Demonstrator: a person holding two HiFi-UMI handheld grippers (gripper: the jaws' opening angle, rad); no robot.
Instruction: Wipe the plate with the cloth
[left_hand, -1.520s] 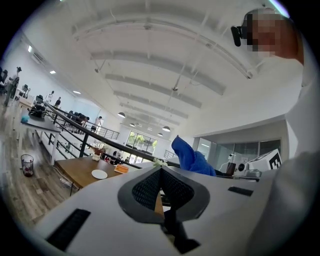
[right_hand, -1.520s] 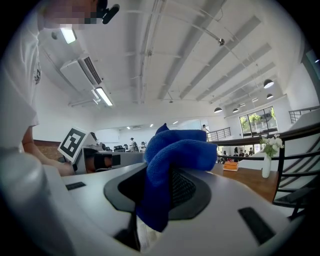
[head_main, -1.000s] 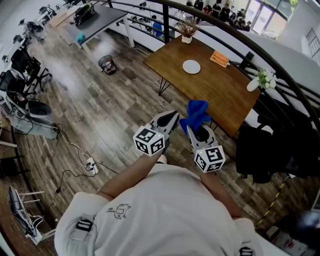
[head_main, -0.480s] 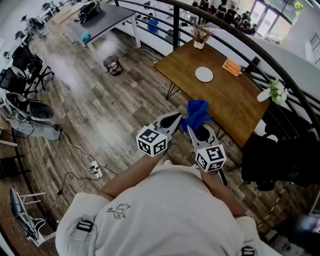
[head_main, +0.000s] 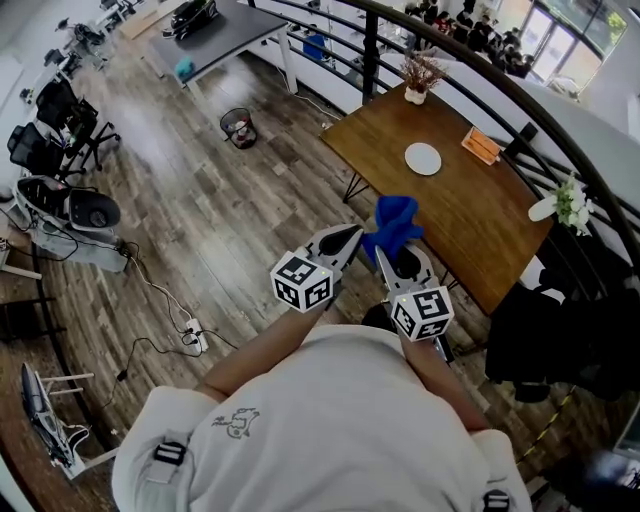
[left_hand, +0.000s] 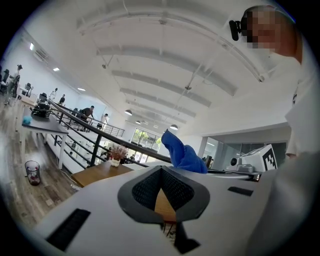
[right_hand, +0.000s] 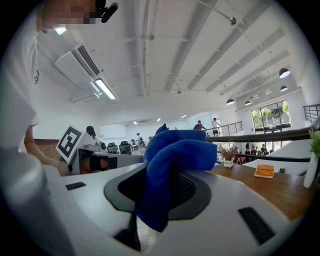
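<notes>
Your right gripper clamping blue cloth; left gripper closed, holding nothing. Plate sitting on wooden table — lying well ahead, slightly right of both claws, right one nearer — you're needing forward reach.

The cloth between the white, black-lined fingers of the right gripper was deep blue. Behind the fingers, the cube on each gripper, the left gripper included, bore black-and-white square markers. Ahead of the fingers, the plate was plain white on a warm brown wood-grain desk, over a grey-brown plank floor.
</notes>
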